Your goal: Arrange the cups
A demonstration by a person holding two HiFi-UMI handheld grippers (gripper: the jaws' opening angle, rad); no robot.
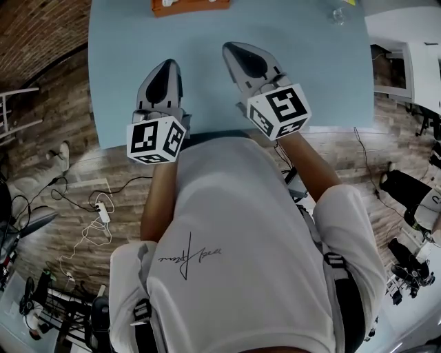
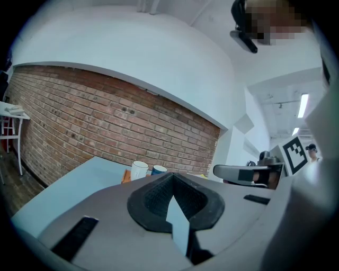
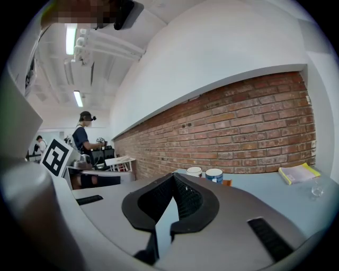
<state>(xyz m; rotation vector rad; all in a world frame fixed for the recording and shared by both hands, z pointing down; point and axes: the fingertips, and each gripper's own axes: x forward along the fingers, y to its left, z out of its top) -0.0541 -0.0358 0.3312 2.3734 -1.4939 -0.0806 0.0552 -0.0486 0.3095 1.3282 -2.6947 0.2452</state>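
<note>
While both pairs of jaws were pressed fully together with nothing between them, neither the left gripper [image 2: 172, 179] nor the right gripper [image 3: 174, 178] had hold of anything. Both hung side by side over the near edge of the pale blue counter [image 1: 117, 69], pointing almost level toward twelve o'clock. Out that way, at the far edge, the white cup [image 2: 139, 170] and the blue cup [image 2: 158, 170] stood upright just beside each other, apparently on an orange tray [image 1: 189, 8] — well apart from both grippers. A small clear glass [image 1: 337, 15] sat at about one o'clock from the right gripper.

Such a scene fitted two stages equally: cups waiting on the tray to be fetched, or cups already set as a pair with the grippers held clear of them. Either way, I judged that good handling meant three things. Both grippers should be high enough to clear the counter. They should travel along the twelve-to-six line rather than sweep sideways. The cups should be kept in both gripper views — the pair stood so close that a careless pass at one would likely knock its neighbour.
</note>
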